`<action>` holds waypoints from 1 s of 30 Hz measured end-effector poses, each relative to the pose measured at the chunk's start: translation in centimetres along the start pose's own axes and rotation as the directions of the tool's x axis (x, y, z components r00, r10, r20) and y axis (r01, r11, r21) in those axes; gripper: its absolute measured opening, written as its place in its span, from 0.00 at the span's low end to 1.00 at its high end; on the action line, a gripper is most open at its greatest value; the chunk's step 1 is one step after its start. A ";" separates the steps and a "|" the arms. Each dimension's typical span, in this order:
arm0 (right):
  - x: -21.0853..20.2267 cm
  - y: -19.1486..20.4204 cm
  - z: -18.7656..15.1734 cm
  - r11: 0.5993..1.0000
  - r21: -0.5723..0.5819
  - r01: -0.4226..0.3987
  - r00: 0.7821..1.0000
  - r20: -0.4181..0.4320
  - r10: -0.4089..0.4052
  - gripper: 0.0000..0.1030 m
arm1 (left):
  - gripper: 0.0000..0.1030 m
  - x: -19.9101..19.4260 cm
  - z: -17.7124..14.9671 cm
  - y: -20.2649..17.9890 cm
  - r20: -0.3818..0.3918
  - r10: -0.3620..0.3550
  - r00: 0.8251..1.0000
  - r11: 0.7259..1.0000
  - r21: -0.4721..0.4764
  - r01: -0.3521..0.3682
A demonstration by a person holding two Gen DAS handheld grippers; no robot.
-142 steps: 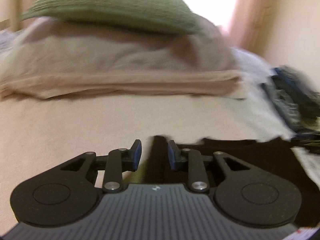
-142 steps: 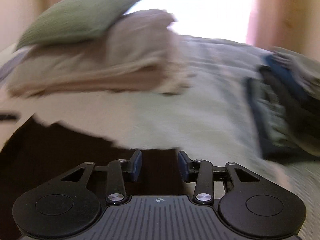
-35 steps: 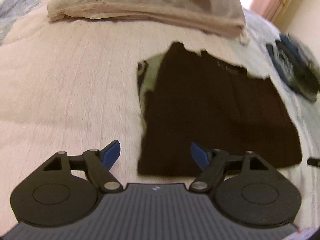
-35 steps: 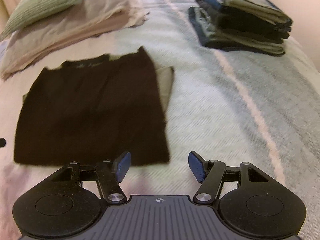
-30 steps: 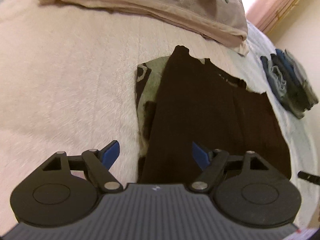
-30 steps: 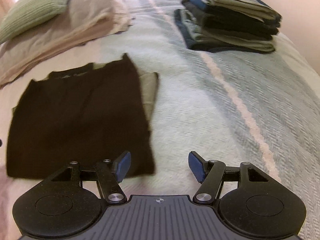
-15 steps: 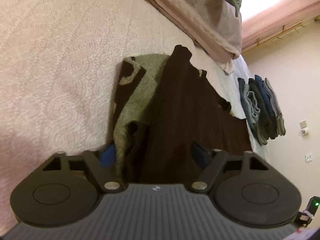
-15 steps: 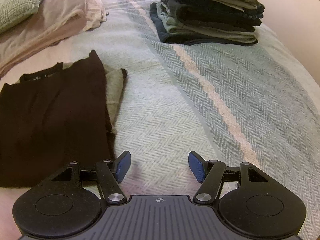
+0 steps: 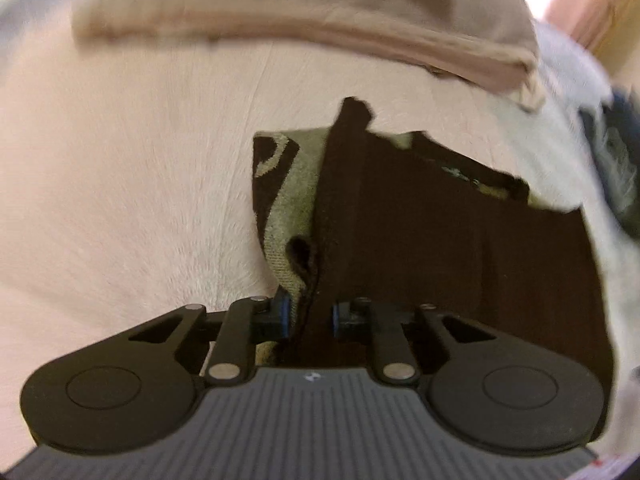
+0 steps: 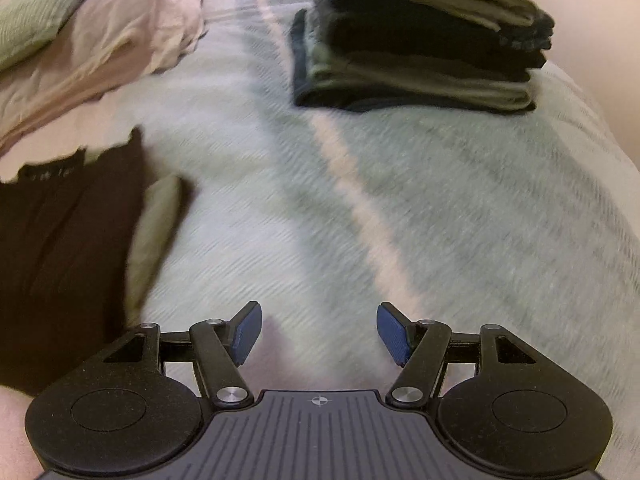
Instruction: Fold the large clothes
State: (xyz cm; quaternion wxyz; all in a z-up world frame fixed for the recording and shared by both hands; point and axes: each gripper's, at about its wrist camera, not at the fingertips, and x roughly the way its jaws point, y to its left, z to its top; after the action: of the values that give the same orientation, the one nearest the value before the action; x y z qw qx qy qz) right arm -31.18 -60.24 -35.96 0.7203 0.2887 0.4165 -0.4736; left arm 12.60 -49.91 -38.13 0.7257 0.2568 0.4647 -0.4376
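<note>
A dark brown garment, folded flat, lies on the bed with a green-and-brown patterned layer showing at its left edge. My left gripper is shut on the garment's near left edge, with cloth bunched between the blue pads. In the right wrist view the same garment lies at the left with a green fold along its right side. My right gripper stands open over the bare grey-green bedspread, to the right of the garment, holding nothing.
A stack of folded dark and green clothes sits at the far right of the bed. Beige pillows and a green cushion lie at the head. The bedspread carries a pale stripe.
My left gripper has gone from wide open to shut on the garment's left edge. My right gripper, still open, has drifted right, away from the garment toward the stack.
</note>
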 end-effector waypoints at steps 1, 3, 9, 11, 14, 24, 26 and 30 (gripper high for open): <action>-0.4 -1.2 0.6 1.000 -0.010 -0.001 1.000 0.013 0.001 0.59 | 0.14 -1.2 0.0 -2.7 0.015 0.049 0.999 0.998 0.038 -0.050; -1.2 -4.0 1.9 1.000 -0.023 0.011 0.999 0.034 -0.010 0.59 | 0.13 -3.2 -0.4 -8.0 0.042 0.101 0.994 0.992 0.078 -0.104; -2.5 -12.1 3.9 0.997 0.051 0.049 0.997 0.058 -0.052 0.59 | 0.14 -3.8 -3.7 -22.3 0.064 0.083 0.995 0.981 0.173 -0.093; -2.3 -13.8 3.9 0.996 0.073 0.054 0.997 0.051 -0.058 0.59 | 0.19 -1.6 -5.0 -25.7 0.022 0.039 0.999 0.982 0.184 -0.042; -1.4 -15.3 3.5 0.994 0.091 0.056 0.998 0.009 -0.057 0.59 | 0.26 1.4 -7.4 -28.5 0.009 0.061 0.998 0.967 0.249 -0.062; 0.2 -9.9 3.7 0.959 0.084 -0.270 0.963 0.039 0.268 0.59 | 0.40 -8.2 -6.3 -18.8 0.117 -0.129 0.985 0.992 -0.001 0.130; 0.5 -7.1 3.9 0.889 0.112 -0.444 0.896 0.045 0.442 0.59 | 0.40 -7.9 -6.6 -15.9 0.125 -0.056 0.991 0.997 -0.046 0.062; 2.3 -0.9 4.2 0.722 0.187 -0.666 0.734 -0.009 0.680 0.59 | 0.39 -5.5 -7.1 -10.0 0.062 0.034 0.998 0.987 -0.157 -0.023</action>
State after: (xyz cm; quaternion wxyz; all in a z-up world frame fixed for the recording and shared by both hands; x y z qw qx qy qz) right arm -30.14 -65.02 -35.91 0.7989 0.4989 0.2682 -0.2023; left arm -0.36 -47.04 -35.94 0.7644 0.1914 0.4702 -0.3974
